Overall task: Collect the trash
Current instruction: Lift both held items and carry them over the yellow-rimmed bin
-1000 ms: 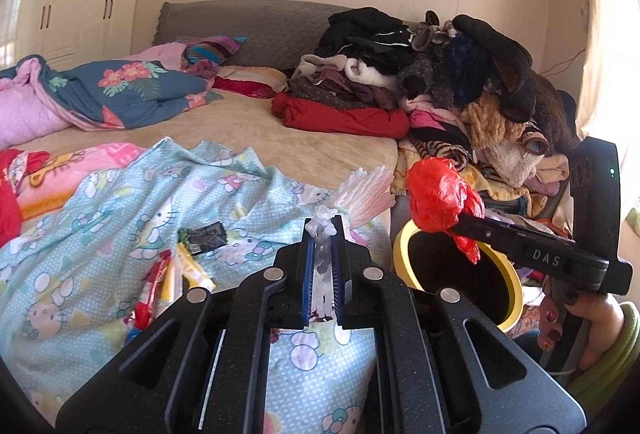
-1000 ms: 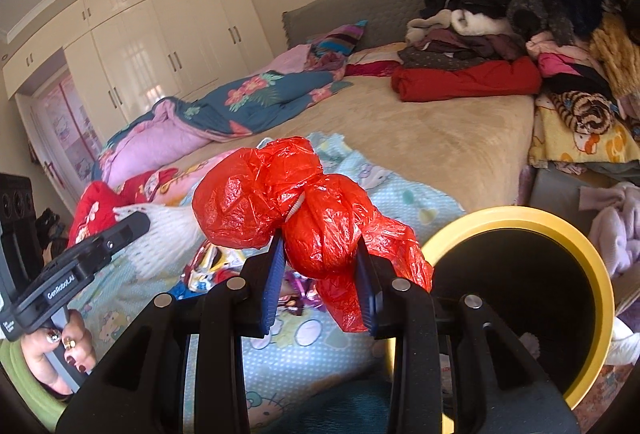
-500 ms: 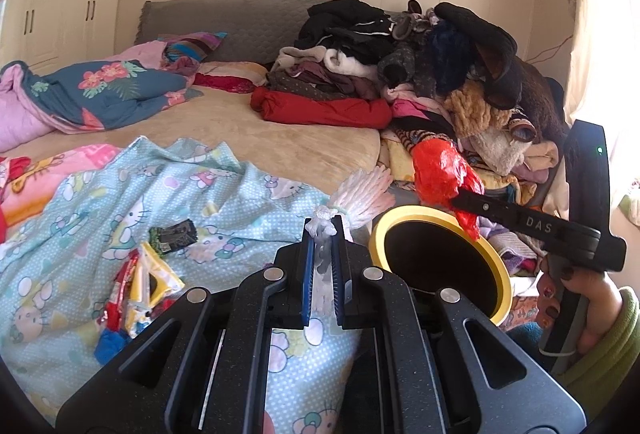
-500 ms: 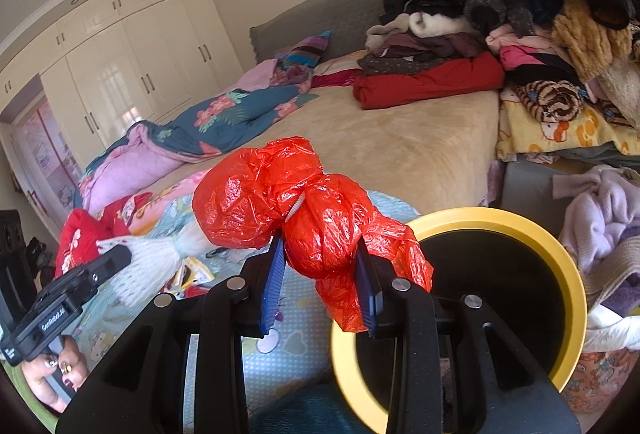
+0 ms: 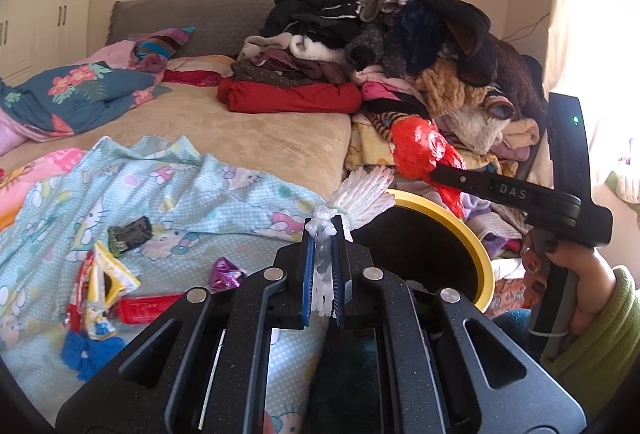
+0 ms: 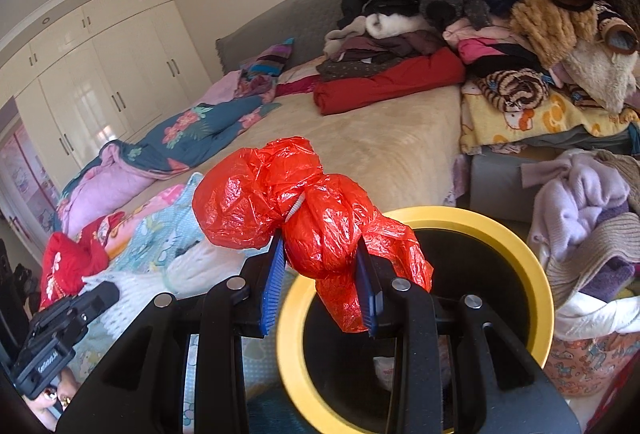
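My right gripper [image 6: 320,282] is shut on a crumpled red plastic bag [image 6: 304,218] and holds it over the near rim of a yellow-rimmed black bin [image 6: 532,266]. The bag also shows in the left wrist view [image 5: 420,149], above the bin [image 5: 476,246]. My left gripper [image 5: 322,266] is shut on a white foam net [image 5: 364,193] that fans out past its tips, just left of the bin. Loose wrappers [image 5: 100,282] lie on the light blue Hello Kitty sheet [image 5: 168,185], among them a dark packet [image 5: 130,234], a purple foil [image 5: 226,272] and a red packet [image 5: 144,308].
A tall pile of clothes [image 5: 400,53] sits on the bed's right side behind the bin. A basket of laundry [image 6: 592,274] stands right of the bin. Floral and pink bedding [image 5: 72,93] lies at the far left. White wardrobes [image 6: 100,81] line the left wall.
Both grippers have moved right toward the bin. The red bag now hangs over the bin's rim, and the white net is closer to the bin's left edge. Both grips are unchanged.
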A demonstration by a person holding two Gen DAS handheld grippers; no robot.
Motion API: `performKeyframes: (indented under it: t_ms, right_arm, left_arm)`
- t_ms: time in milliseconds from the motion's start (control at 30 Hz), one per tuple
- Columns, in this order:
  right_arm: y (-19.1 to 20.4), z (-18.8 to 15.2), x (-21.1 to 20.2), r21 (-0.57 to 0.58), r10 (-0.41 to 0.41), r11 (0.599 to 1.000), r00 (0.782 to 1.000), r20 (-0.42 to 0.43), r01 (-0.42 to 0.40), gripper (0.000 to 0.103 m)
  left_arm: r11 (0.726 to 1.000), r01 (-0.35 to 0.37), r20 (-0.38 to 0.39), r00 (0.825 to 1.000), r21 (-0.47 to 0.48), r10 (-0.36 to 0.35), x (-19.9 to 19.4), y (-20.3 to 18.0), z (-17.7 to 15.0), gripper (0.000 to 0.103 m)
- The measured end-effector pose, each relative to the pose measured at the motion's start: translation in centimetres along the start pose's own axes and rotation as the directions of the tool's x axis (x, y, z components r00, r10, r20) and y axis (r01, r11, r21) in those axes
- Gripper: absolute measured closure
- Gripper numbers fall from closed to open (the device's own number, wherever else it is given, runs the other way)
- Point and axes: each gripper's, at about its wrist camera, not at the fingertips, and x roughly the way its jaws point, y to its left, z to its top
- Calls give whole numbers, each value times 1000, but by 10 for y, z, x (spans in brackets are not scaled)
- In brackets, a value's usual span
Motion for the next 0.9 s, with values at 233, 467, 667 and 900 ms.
performKeyframes:
  t_ms: [233,467,667,900]
  right_arm:
    - [-23,-2,0,29,-47,998,999,0,47,72]
    - [-48,-8,1,84,-81,993,997,-9,81,72]
    - [-69,-12,2,121,-103,987,995,-17,104,72]
    - [-89,-17,5,152,-126,980,991,-42,131,72]
  left_arm:
    - [999,33,-37,999,31,-32,17,-17,-7,99]
    - [995,66,-74,995,70,-61,34,-37,-14,99]
    - [990,98,-111,990,99,-86,48,-51,-20,99]
    - [983,132,-160,981,128,-111,67,-66,-25,99]
